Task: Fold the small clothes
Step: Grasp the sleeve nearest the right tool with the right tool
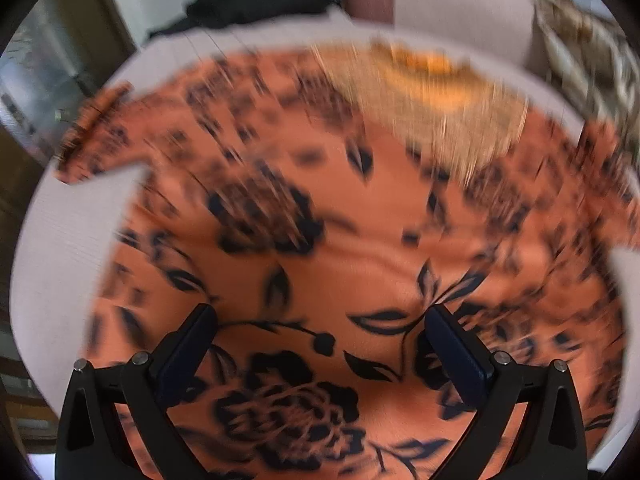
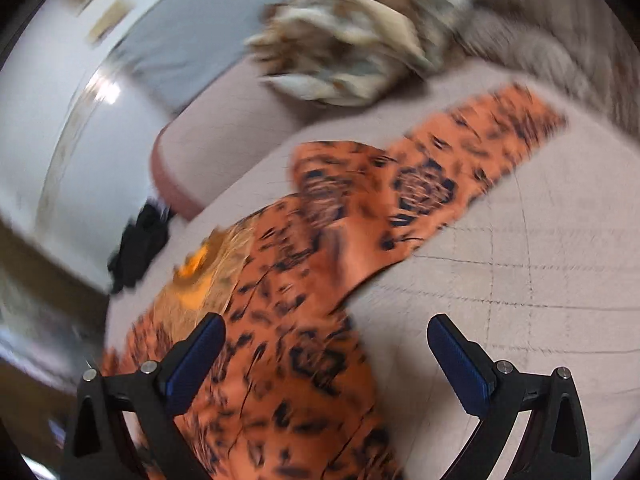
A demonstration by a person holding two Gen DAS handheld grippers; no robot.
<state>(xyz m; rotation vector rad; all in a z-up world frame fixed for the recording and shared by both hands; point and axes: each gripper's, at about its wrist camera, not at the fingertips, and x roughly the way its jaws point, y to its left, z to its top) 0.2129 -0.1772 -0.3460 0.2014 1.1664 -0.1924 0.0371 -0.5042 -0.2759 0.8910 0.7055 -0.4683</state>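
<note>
One orange floral garment [image 1: 340, 248] lay spread flat on the pale quilted surface [image 2: 520, 264], one sleeve [image 2: 480, 160] stretched outward. The left gripper [image 1: 320, 344] hovered over its lower body, jaws spread wide, holding nothing. The right gripper [image 2: 326, 352] was likewise spread and empty, above the garment's edge. One black item [image 2: 138, 248] and one furry patterned cushion [image 2: 360, 40] lay apart; both views were blurred
</note>
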